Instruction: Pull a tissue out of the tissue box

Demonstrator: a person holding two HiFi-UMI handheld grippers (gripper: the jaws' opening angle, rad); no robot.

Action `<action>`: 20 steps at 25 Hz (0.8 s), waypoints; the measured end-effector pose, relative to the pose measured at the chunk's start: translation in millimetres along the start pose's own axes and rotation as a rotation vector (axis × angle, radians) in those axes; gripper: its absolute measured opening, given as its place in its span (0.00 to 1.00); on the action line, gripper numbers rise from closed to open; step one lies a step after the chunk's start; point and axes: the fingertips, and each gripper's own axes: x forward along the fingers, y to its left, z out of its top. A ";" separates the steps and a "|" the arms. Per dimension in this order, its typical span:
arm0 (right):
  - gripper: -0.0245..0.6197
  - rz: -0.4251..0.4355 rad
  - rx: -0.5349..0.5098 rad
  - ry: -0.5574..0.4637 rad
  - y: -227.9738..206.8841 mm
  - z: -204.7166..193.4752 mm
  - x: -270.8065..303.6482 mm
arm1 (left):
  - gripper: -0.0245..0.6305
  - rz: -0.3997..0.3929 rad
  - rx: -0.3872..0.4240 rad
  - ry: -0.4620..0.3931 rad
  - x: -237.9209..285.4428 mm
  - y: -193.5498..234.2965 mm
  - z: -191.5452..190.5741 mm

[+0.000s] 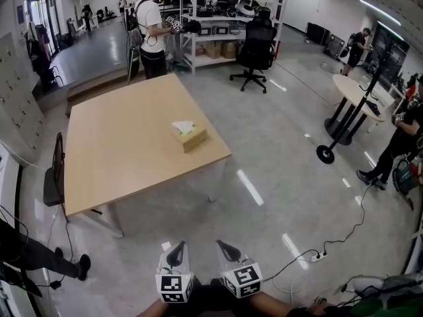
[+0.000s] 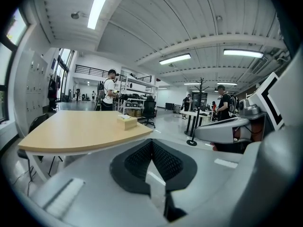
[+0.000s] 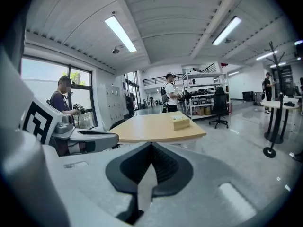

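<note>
Tissue box (image 1: 190, 139) on the desk (image 1: 119, 150), close to the right-hand edge and nearer the front right corner than the far one. I'm well short of it; bare floor lies between me and the desk.

Both claws hang low at the bottom of the head view. On the left gripper (image 1: 176, 255) the jaws are pressed together with nothing between them, and its own view shows the ribbed pads meeting at the tips. The right gripper (image 1: 229, 250) is the same: closed tight and empty.

Now the target. It's a tan, cardboard-coloured box, low and oblong, with a white tissue (image 1: 184, 126) standing up out of the top slot in a small crumpled peak. From the left gripper view the tissue box (image 2: 127, 122) is only a small block on the desk, and from the right gripper view it (image 3: 181, 122) looks much the same.

I'd judge that tissue to be featherlight, soft and easy to tear. I'd pinch the raised peak itself, low on the tuft, and draw straight up. The box looks light too, so it may lift or skid; the left claw could pin the lid near its end while the right one pulls.
</note>
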 end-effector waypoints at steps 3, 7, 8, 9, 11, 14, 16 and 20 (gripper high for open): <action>0.02 -0.030 0.012 -0.007 1.5 7.1 15.8 | 0.07 -0.024 0.011 -0.009 13.0 15.9 15.3; 0.02 -0.071 0.021 -0.015 10.3 20.1 44.4 | 0.07 -0.052 0.019 -0.020 27.6 48.2 31.2; 0.02 -0.079 0.022 -0.016 13.8 24.5 51.4 | 0.07 -0.058 0.019 -0.024 29.6 56.5 36.3; 0.02 -0.086 0.020 -0.017 17.6 29.3 58.1 | 0.07 -0.065 0.019 -0.027 31.5 64.9 39.6; 0.02 -0.098 0.014 -0.018 25.8 38.8 71.1 | 0.07 -0.077 0.016 -0.026 34.8 81.8 40.6; 0.02 -0.110 0.008 -0.016 37.1 48.2 90.6 | 0.07 -0.083 0.015 -0.030 39.9 106.7 41.7; 0.02 -0.118 0.008 -0.012 43.5 51.9 102.1 | 0.07 -0.086 0.018 -0.035 41.8 120.5 46.2; 0.02 -0.124 -0.003 -0.007 54.1 58.3 121.9 | 0.07 -0.083 0.017 -0.043 44.0 145.0 49.0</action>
